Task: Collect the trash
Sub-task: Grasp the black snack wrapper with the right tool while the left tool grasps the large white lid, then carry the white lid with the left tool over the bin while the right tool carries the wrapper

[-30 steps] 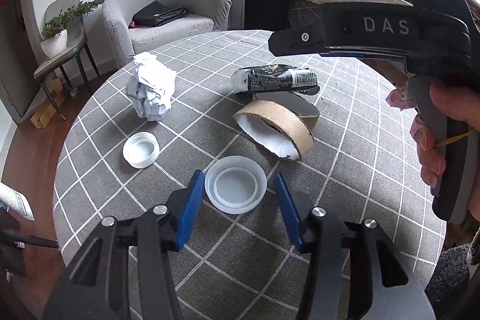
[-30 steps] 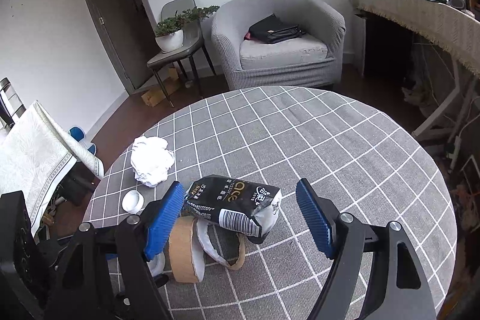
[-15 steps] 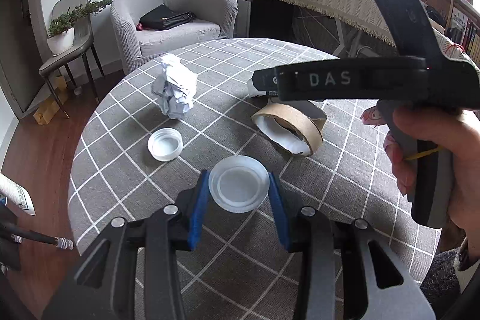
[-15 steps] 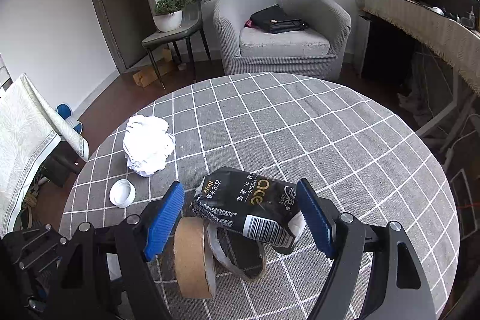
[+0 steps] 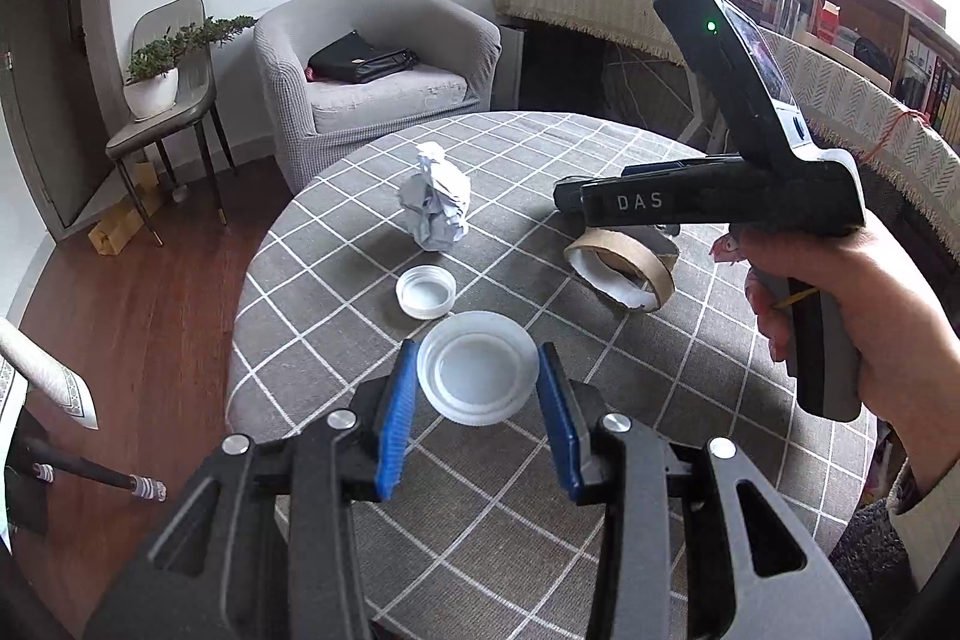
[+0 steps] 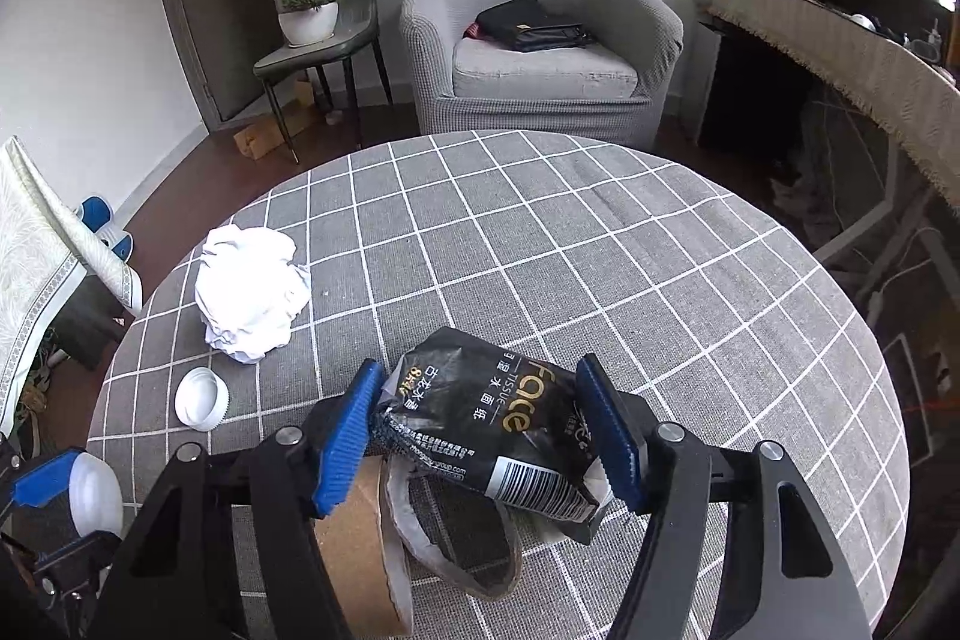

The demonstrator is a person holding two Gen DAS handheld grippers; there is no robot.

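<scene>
My left gripper (image 5: 478,388) is shut on a large white plastic lid (image 5: 478,367) and holds it above the round checked table (image 5: 540,490). My right gripper (image 6: 489,424) is shut on a black tissue packet (image 6: 498,424), lifted over a torn cardboard tape ring (image 6: 366,538). The ring also shows in the left wrist view (image 5: 621,263). A crumpled white paper ball (image 5: 437,207) and a small white cap (image 5: 425,291) lie on the table; they also show in the right wrist view as the ball (image 6: 249,292) and the cap (image 6: 202,398).
A grey armchair (image 6: 540,52) with a black bag stands behind the table. A chair with a potted plant (image 6: 312,10) is at the left. A cloth-covered counter (image 6: 840,52) runs along the right. Wood floor surrounds the table.
My left gripper closed on the large lid and raised it off the table. My right gripper closed on the tissue packet and lifted it off the tape ring.
</scene>
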